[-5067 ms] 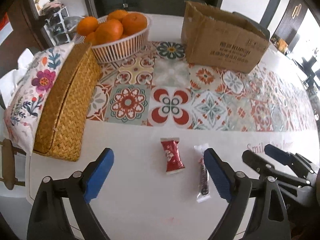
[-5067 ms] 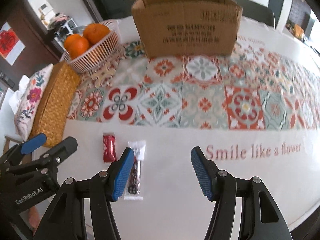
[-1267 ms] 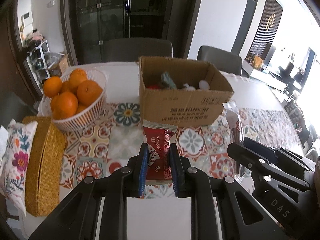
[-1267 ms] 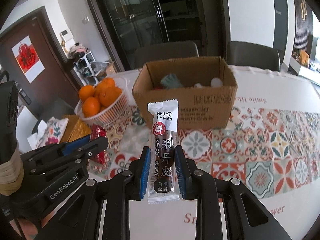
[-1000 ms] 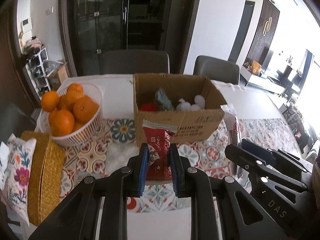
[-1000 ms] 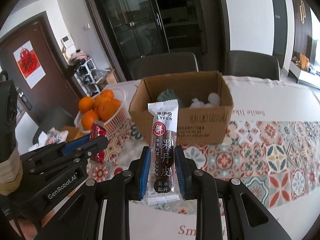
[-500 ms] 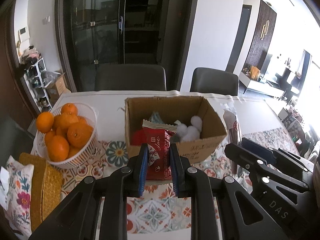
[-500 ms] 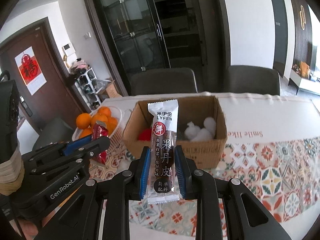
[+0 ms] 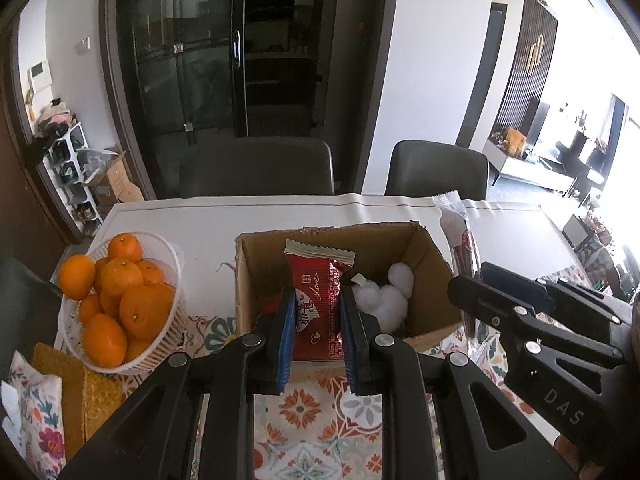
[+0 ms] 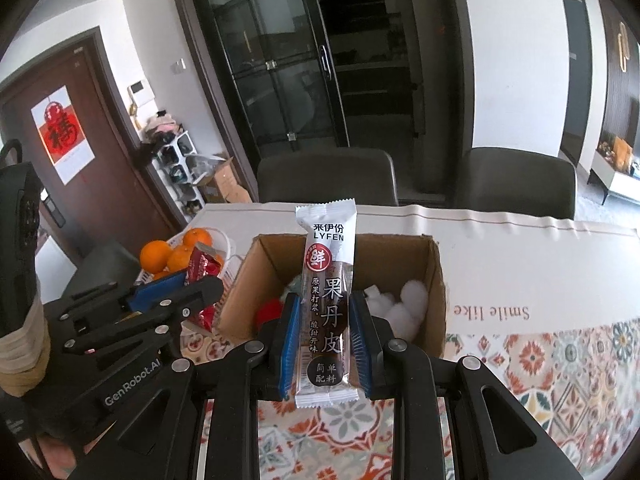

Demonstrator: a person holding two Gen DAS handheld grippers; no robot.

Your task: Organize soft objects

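Observation:
My left gripper (image 9: 316, 320) is shut on a red snack packet (image 9: 318, 300), held upright above the near side of the open cardboard box (image 9: 432, 256). My right gripper (image 10: 326, 328) is shut on a long white-and-brown fruit-leather packet (image 10: 329, 292), also upright over the box (image 10: 436, 280). The box holds white fluffy balls (image 9: 386, 300), a red soft thing (image 10: 270, 310) and a grey-green thing. Each gripper shows at the edge of the other's view: the right one (image 9: 520, 316) and the left one (image 10: 160, 292).
A white basket of oranges (image 9: 116, 300) stands left of the box. A woven straw case (image 9: 92, 396) and a floral pillow (image 9: 36, 420) lie at the near left. A patterned runner (image 10: 560, 372) covers the table. Two dark chairs (image 9: 256, 168) stand behind it.
Both grippers, each holding its packet, have risen and moved forward. The box now lies right under the packets, and I look down into it more steeply.

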